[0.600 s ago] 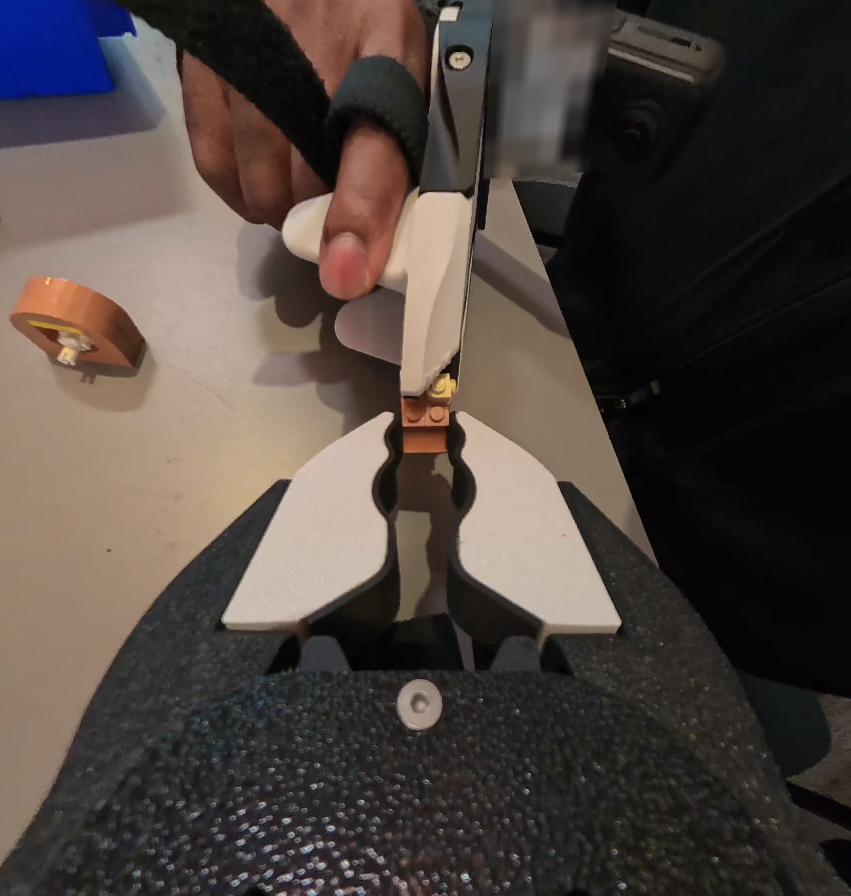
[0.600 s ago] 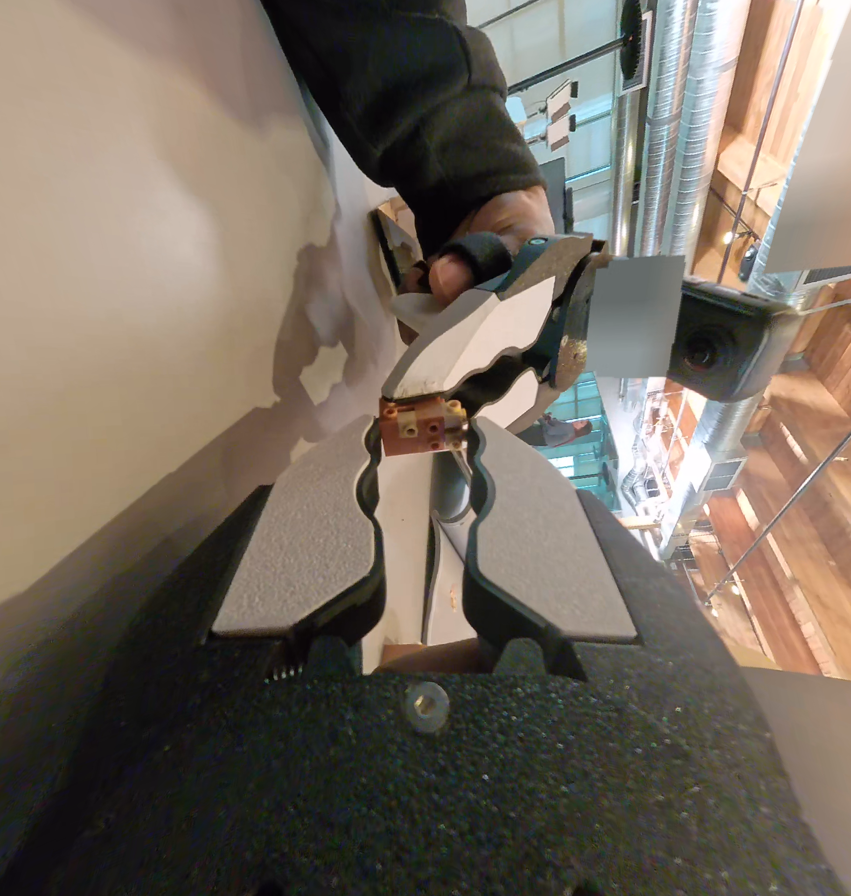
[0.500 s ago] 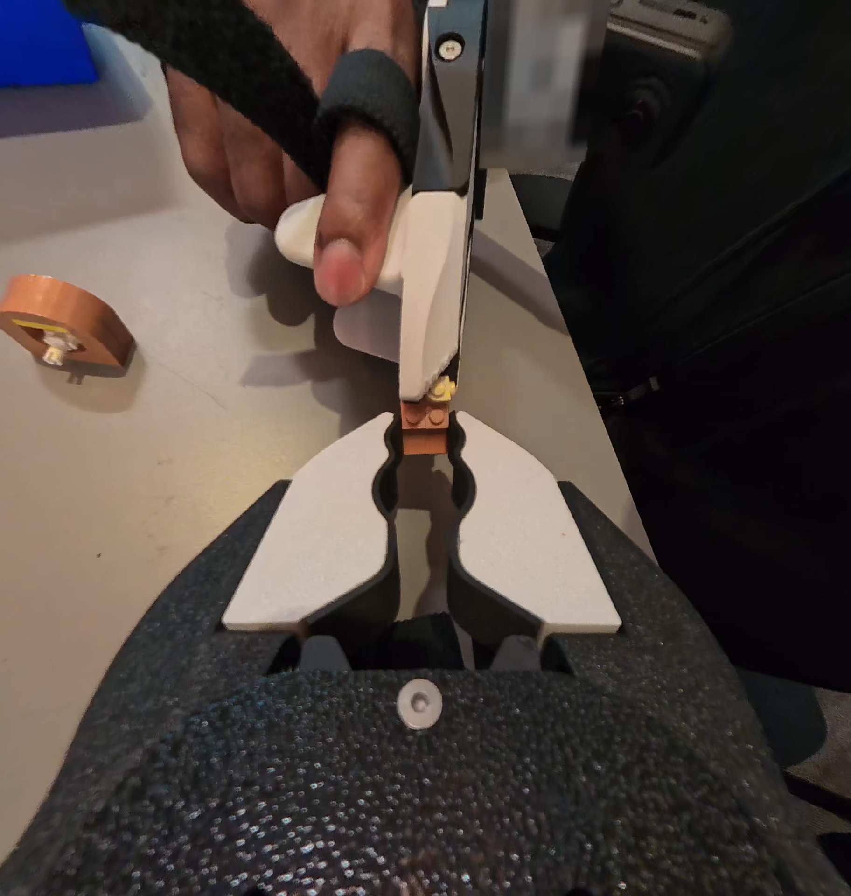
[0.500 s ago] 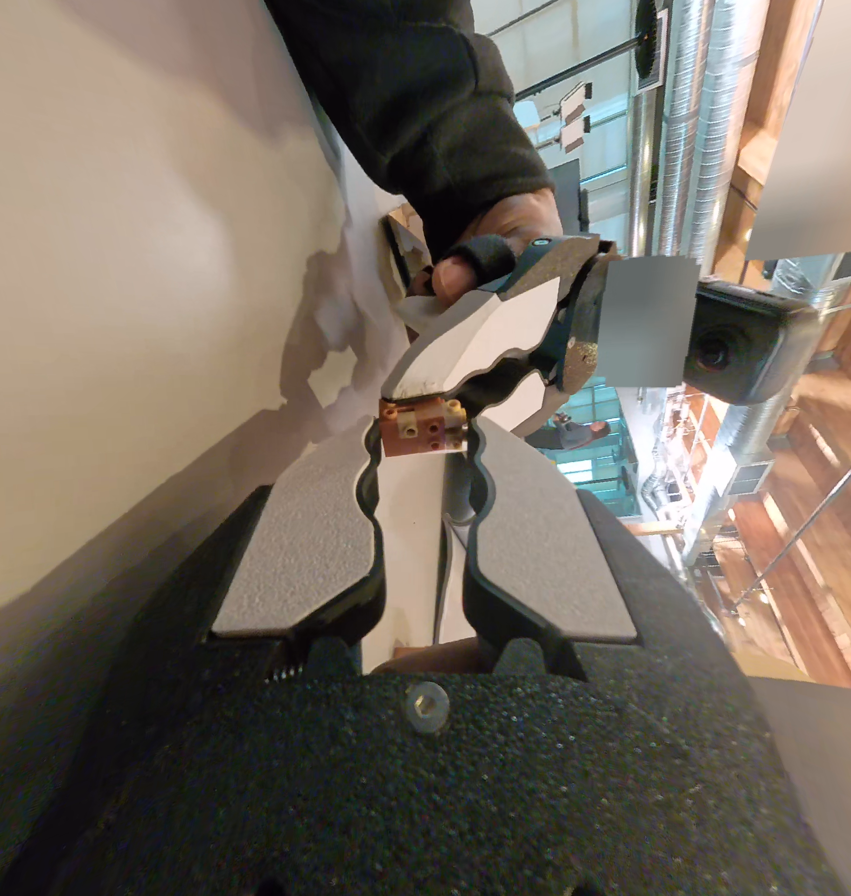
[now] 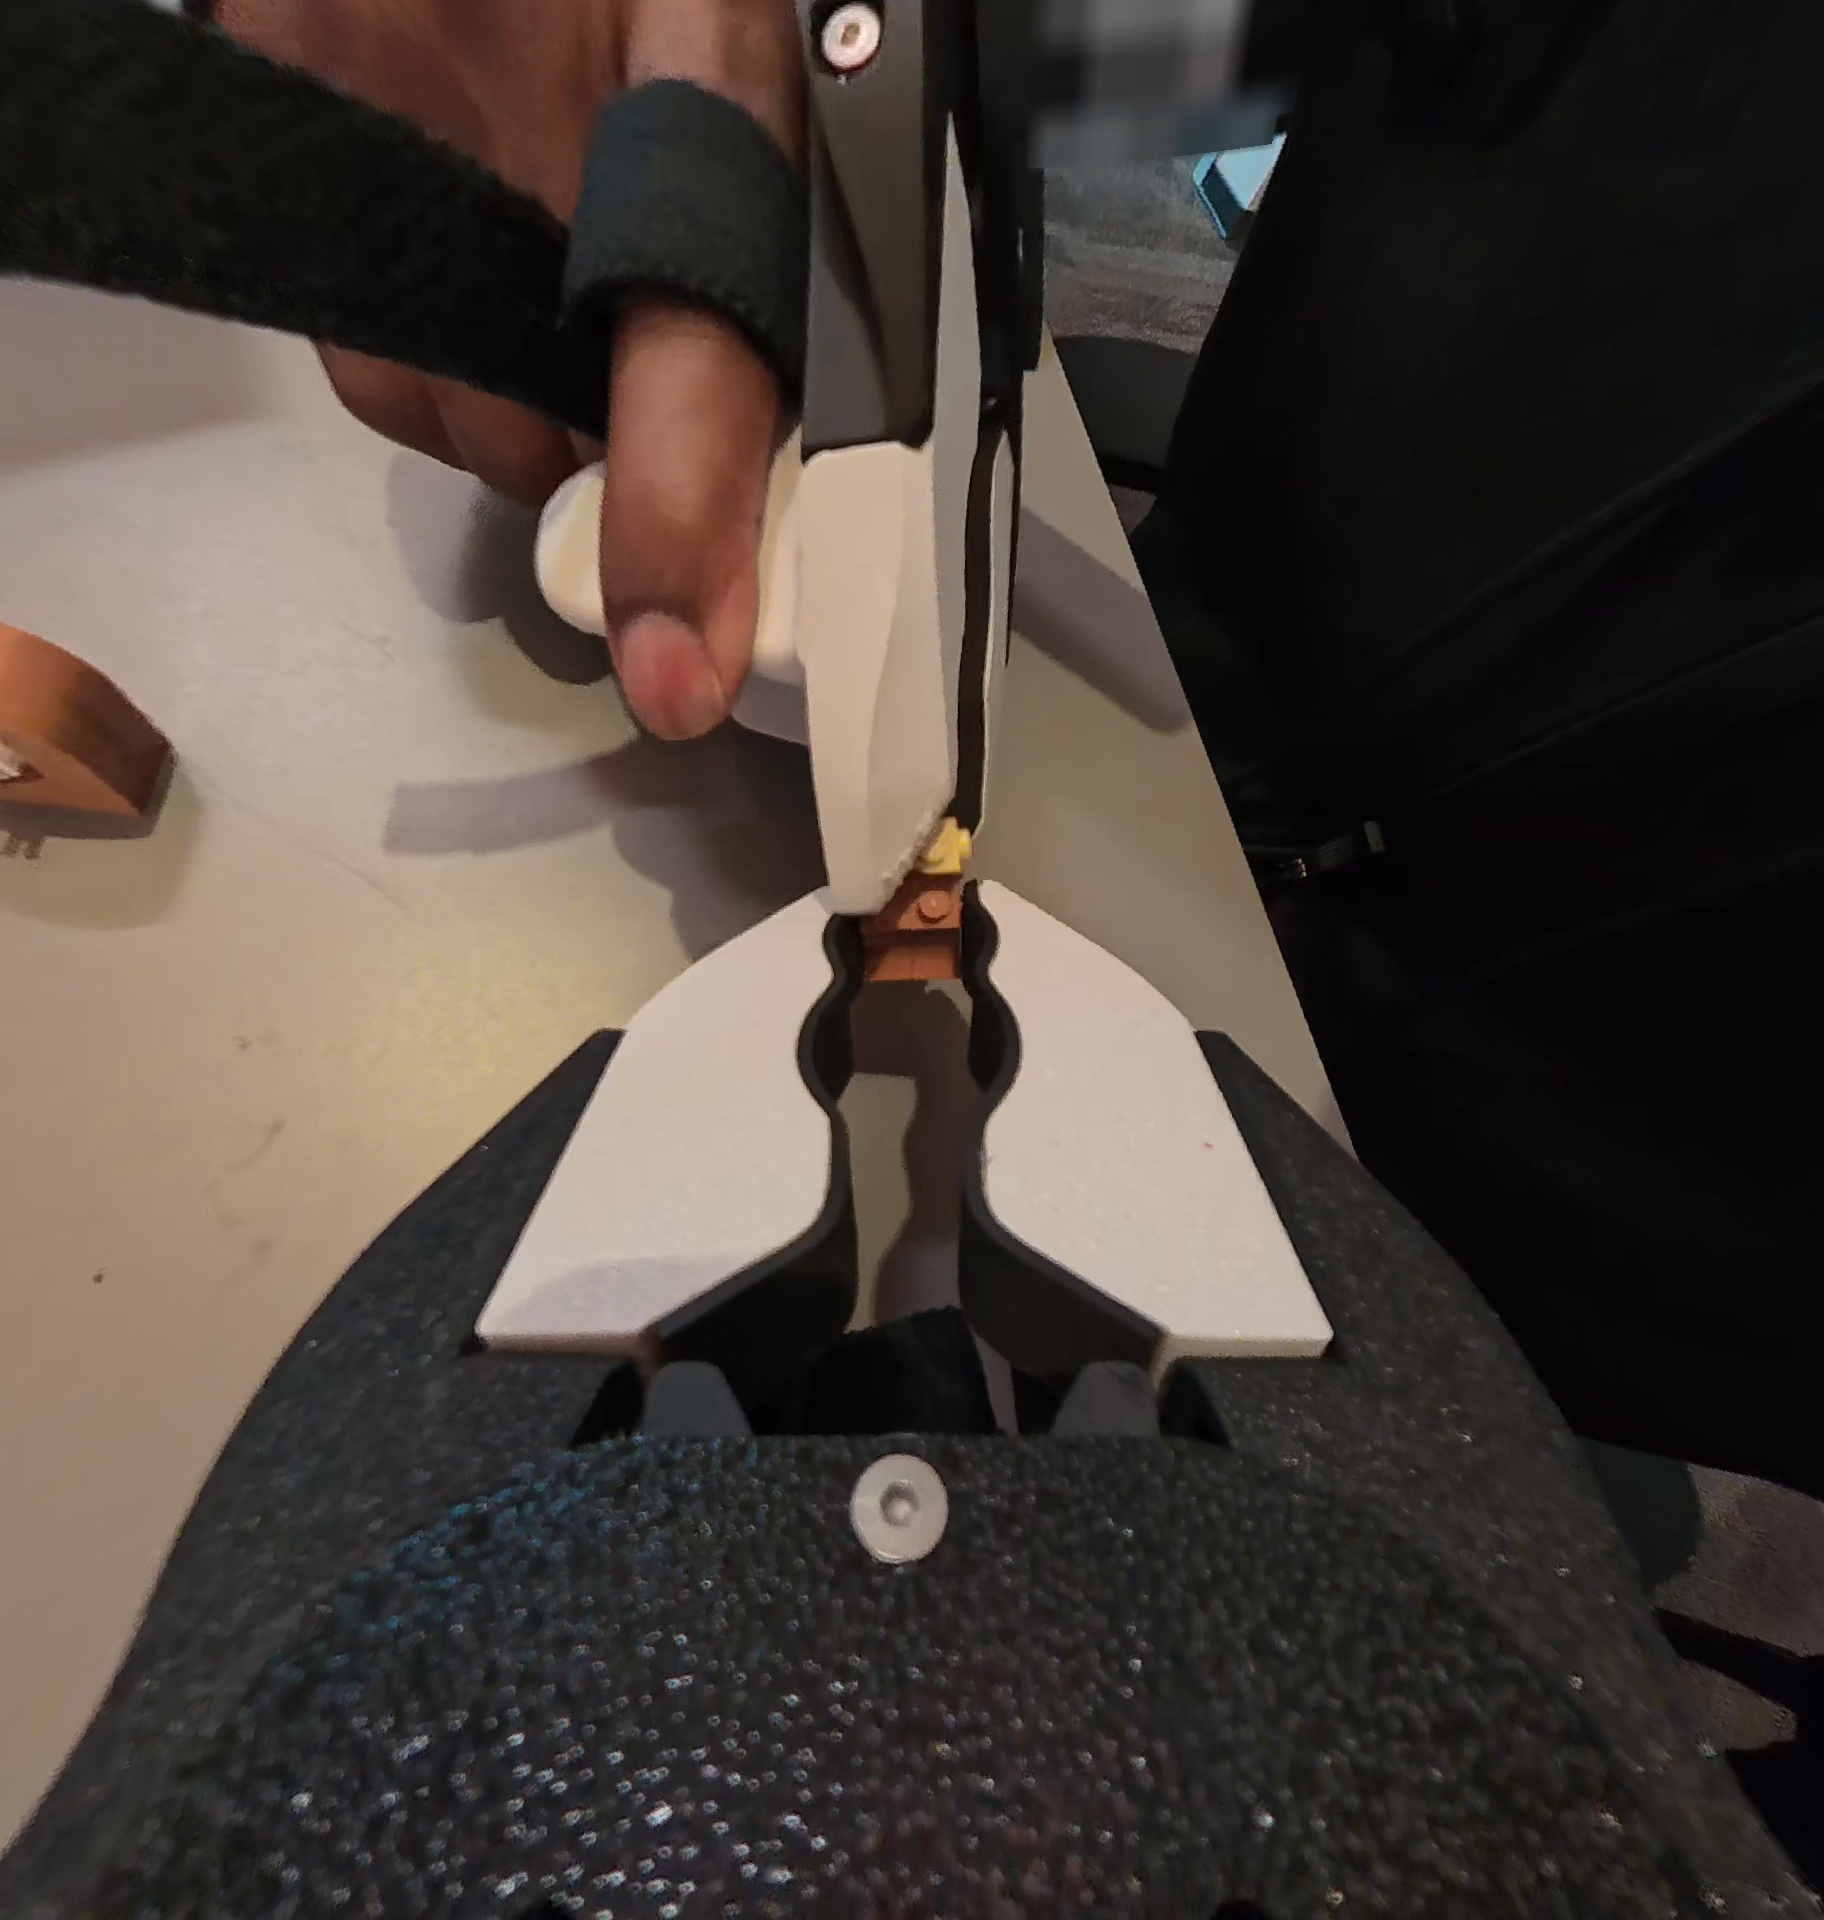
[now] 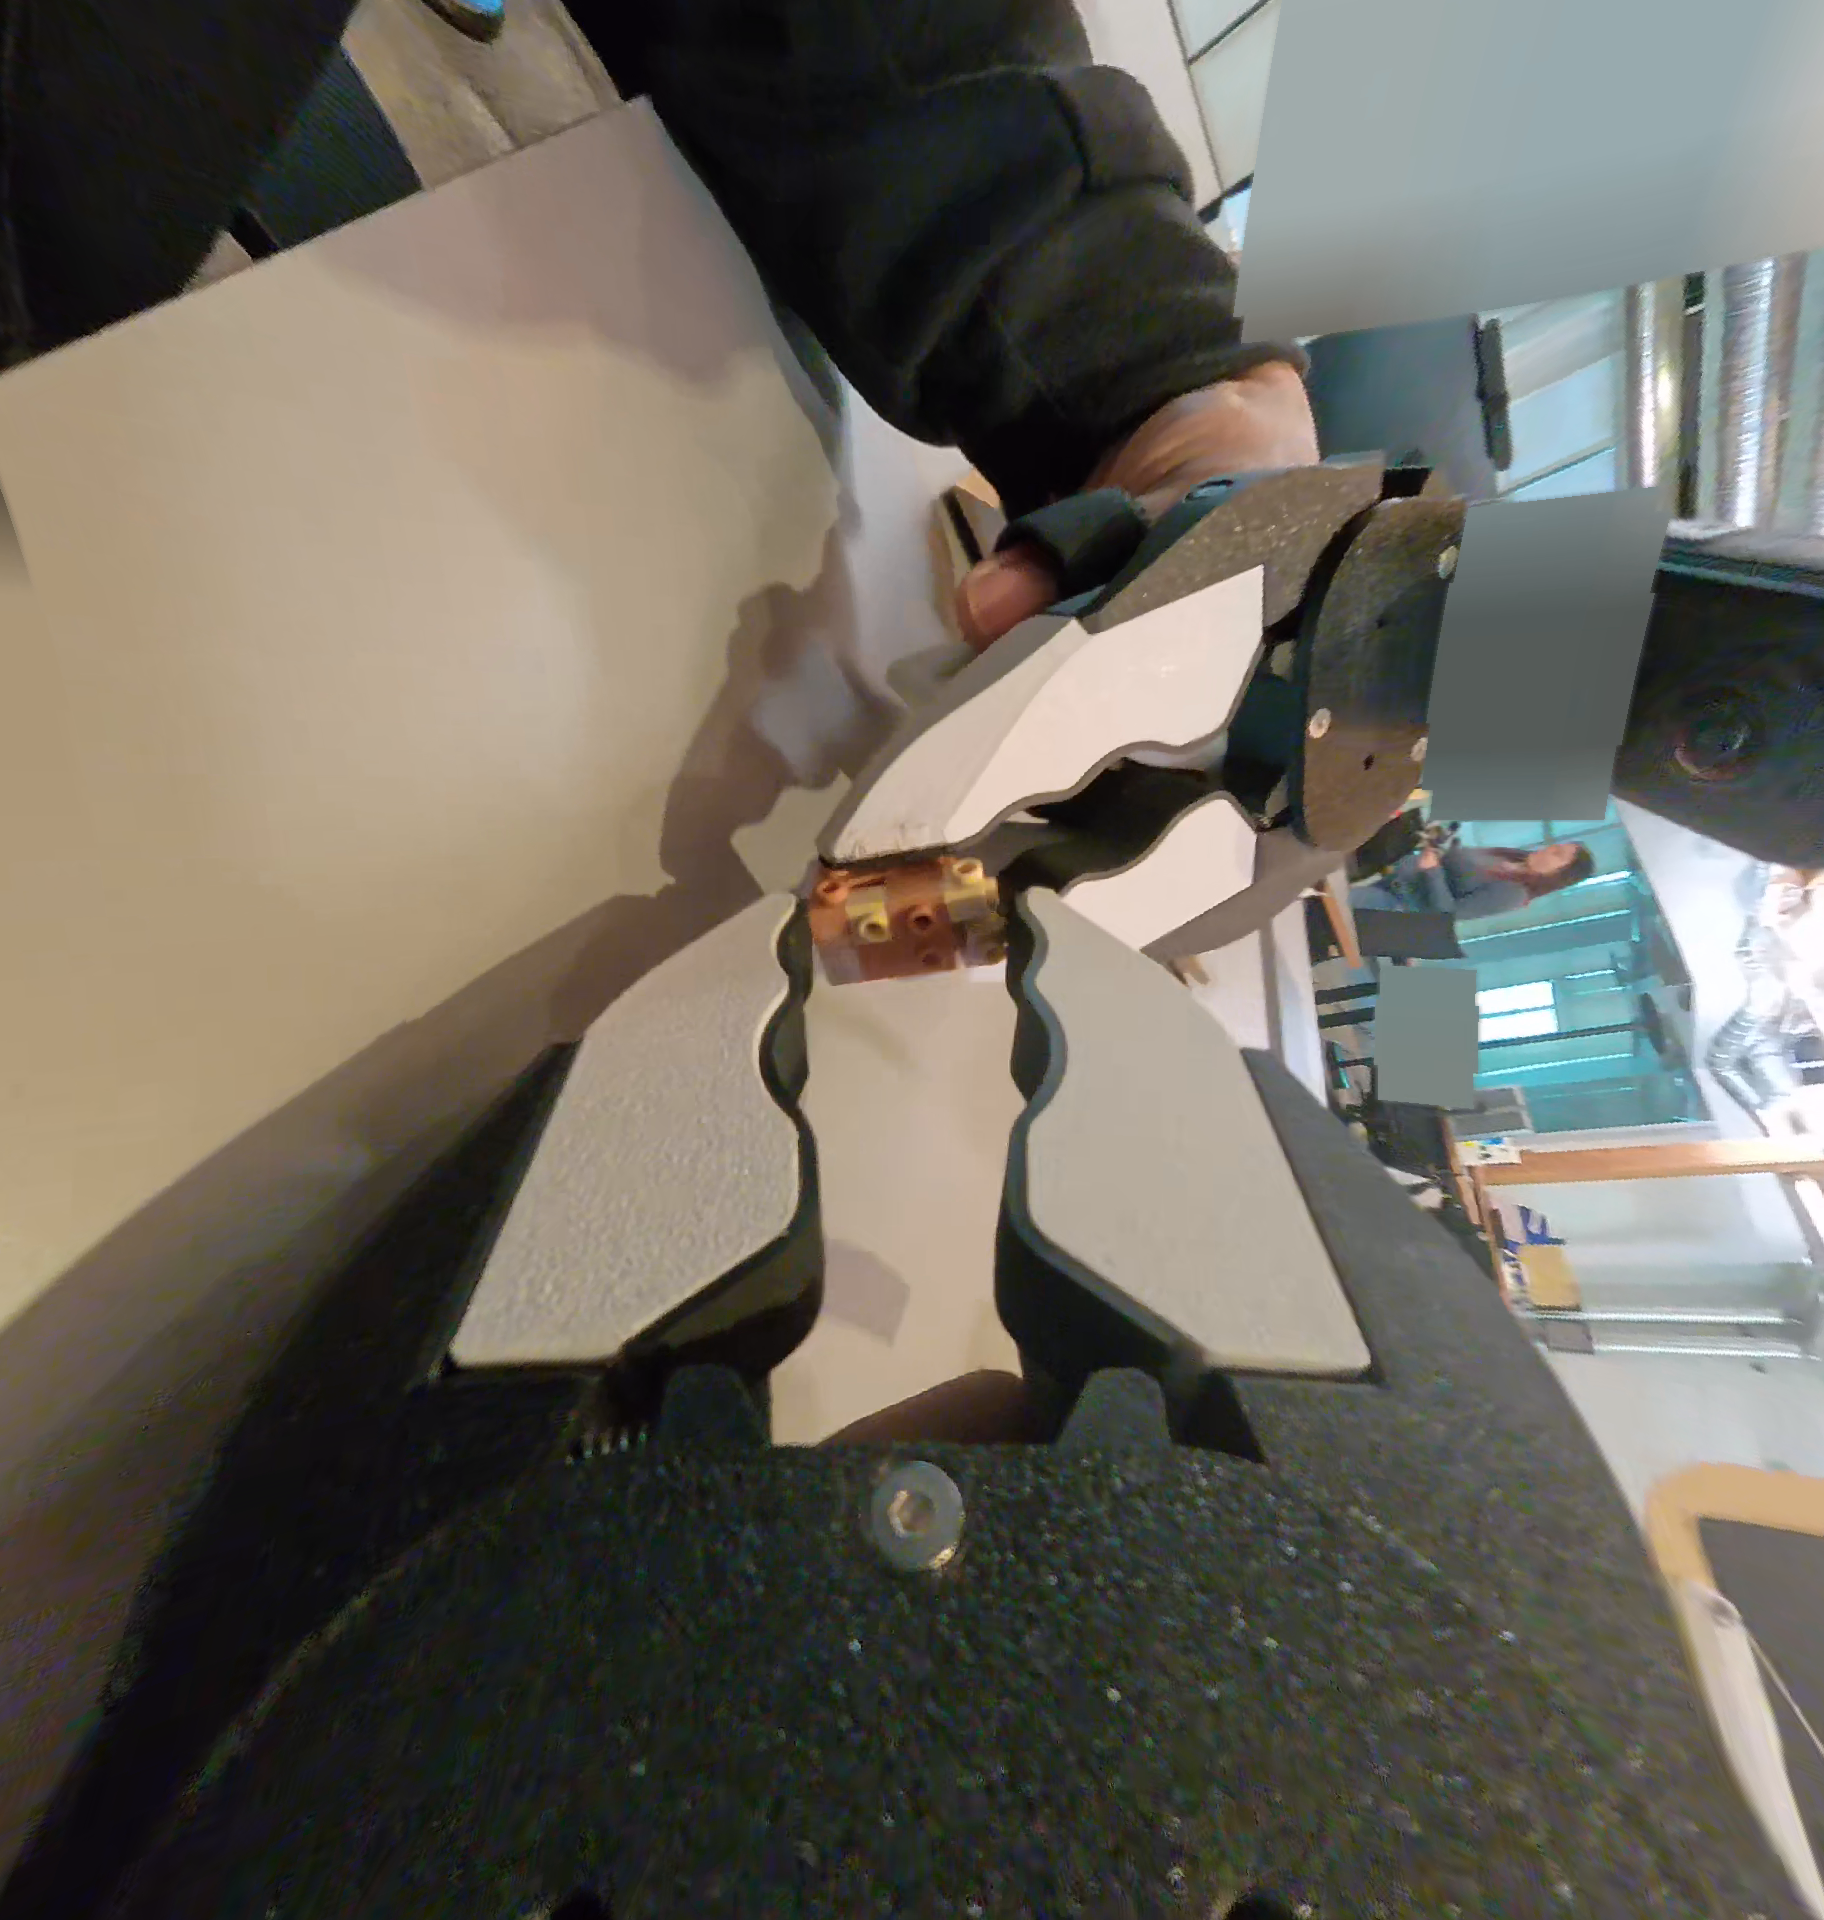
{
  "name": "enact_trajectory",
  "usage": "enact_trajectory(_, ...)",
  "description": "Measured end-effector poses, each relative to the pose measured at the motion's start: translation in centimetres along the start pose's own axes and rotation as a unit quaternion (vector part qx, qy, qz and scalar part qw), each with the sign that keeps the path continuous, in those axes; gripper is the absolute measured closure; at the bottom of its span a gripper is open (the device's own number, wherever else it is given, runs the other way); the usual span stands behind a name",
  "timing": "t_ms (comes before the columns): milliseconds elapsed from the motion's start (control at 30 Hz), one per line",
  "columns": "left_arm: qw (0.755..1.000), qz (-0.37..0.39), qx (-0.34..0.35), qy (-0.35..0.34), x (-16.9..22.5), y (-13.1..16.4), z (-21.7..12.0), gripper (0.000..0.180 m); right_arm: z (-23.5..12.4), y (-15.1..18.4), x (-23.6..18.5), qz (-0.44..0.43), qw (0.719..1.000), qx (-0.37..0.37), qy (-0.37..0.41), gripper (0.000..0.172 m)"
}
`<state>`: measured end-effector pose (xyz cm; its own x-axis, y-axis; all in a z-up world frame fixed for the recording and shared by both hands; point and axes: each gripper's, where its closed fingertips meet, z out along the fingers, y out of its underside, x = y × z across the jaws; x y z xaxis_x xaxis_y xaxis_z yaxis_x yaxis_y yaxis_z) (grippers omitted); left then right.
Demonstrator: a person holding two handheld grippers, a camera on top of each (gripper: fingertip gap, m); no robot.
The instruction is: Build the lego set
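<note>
Both grippers were clamped on the same little brown brick block point(image 5: 913, 940): your left gripper point(image 5: 910, 935) pinched its sides, your right gripper point(image 6: 906, 930) squeezed it crosswise, above the table point(image 5: 264, 1039), near a brown disc point(image 5: 66, 748).

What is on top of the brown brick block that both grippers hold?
Small yellow studded pieces sit on the brown brick block, between round brown studs. The left gripper's finger covers part of that face, so anything beneath it cannot be seen.
</note>
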<state>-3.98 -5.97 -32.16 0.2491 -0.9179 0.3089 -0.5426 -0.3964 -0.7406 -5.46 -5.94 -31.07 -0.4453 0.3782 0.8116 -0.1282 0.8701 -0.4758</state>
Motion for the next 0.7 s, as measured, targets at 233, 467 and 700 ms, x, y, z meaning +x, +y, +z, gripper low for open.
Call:
enact_trajectory(233,1.000,-0.018,0.018,0.000,-0.4,-0.2,-0.3,0.164,0.0,0.4,0.4,-0.012,1.000,-0.010,0.019,0.136)
enact_trajectory(467,0.999,-0.022,0.032,-0.003,-0.5,-0.4,-0.7,0.163,0.0,0.5,0.9,-0.012,0.999,-0.012,0.039,0.137)
enact_trajectory(700,0.999,-0.021,0.037,-0.002,-0.5,-0.7,-0.7,0.163,-0.2,0.5,1.1,-0.015,0.999,-0.015,0.033,0.137)
